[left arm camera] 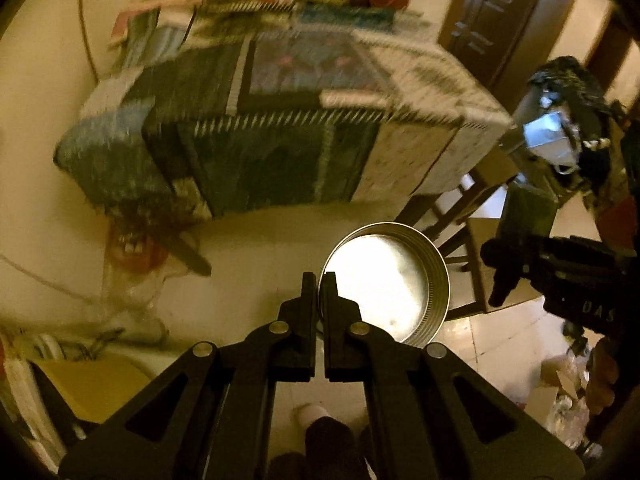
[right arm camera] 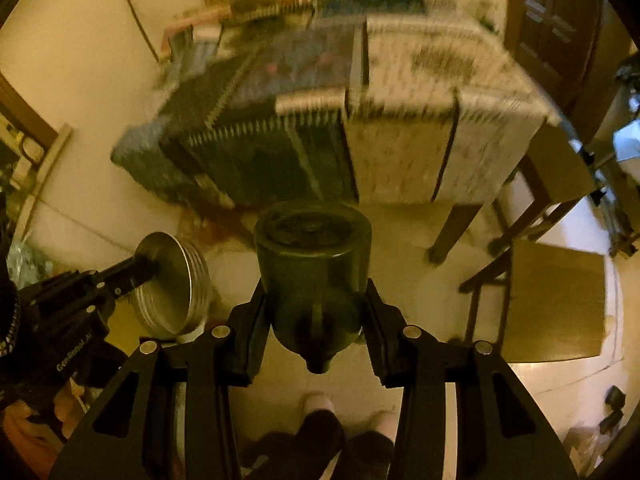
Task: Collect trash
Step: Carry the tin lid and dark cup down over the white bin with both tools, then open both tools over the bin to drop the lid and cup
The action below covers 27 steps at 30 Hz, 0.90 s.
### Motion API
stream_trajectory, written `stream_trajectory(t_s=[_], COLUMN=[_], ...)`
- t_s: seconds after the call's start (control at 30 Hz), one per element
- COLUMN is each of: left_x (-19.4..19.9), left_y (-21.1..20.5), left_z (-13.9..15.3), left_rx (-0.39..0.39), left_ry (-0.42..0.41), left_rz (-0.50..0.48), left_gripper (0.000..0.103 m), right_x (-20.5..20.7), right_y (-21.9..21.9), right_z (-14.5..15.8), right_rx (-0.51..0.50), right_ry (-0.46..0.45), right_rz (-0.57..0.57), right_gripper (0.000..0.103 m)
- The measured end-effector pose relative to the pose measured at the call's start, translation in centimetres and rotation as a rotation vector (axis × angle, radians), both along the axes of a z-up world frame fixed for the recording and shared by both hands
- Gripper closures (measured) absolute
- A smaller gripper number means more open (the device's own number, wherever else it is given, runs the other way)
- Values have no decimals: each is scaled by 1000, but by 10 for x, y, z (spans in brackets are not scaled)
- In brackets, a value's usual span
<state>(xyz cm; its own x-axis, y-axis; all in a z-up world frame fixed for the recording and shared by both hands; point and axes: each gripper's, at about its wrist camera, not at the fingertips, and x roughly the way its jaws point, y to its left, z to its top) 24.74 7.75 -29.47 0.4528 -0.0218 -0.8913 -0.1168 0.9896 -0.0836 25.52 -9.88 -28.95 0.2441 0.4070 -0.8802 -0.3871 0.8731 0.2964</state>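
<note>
My left gripper (left arm camera: 319, 280) is shut on the rim of a round silver metal tin (left arm camera: 386, 282), held in the air above the floor; the tin also shows in the right wrist view (right arm camera: 174, 284), with the left gripper (right arm camera: 140, 266) on its rim. My right gripper (right arm camera: 316, 292) is shut on a dark green plastic bottle (right arm camera: 314, 264), gripped around its body, its base pointing away and its neck toward the camera. The right gripper (left arm camera: 504, 276) shows at the right of the left wrist view; the bottle is hidden there.
A table under a patterned cloth (left arm camera: 280, 120) stands ahead, cluttered at its far side. A wooden chair (right arm camera: 556, 292) stands to the right. A black trash bag with scraps (left arm camera: 568, 120) hangs at the far right. The person's feet (right arm camera: 320, 404) stand below.
</note>
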Motion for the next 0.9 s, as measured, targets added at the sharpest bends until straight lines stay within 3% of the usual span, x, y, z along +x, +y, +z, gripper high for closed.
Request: stream_trajectory(t_s=[0.2, 0.37, 0.63, 0.7, 0.73, 0.77, 0.8, 0.9], left_x=[10, 23, 44, 49, 52, 55, 57, 60], left_y=[4, 0, -26, -36, -40, -44, -45, -53], left_z=[-65, -106, -137, -138, -140, -143, -145, -148], left_rx=[-11, -13, -71, -65, -72, -78, -81, -74], left_ry=[75, 134, 204, 204, 210, 227, 235, 252], left_rz=[72, 84, 49, 37, 30, 30, 32, 24], left_gripper=[102, 102, 101, 94, 78, 55, 48, 46], right_x=[12, 21, 28, 29, 30, 31, 32, 31], right_y=[12, 7, -22, -31, -37, -39, -45, -55], right_z=[-56, -93, -95, -90, -87, -85, -81, -71], right_rx=[-18, -61, -90, -79, -74, -73, -72, -64], right_ry=[35, 99, 152, 150, 147, 143, 136, 121], right_rz=[78, 91, 63, 48, 40, 33, 23, 8], right_gripper=[64, 48, 47, 47, 47, 47, 47, 47])
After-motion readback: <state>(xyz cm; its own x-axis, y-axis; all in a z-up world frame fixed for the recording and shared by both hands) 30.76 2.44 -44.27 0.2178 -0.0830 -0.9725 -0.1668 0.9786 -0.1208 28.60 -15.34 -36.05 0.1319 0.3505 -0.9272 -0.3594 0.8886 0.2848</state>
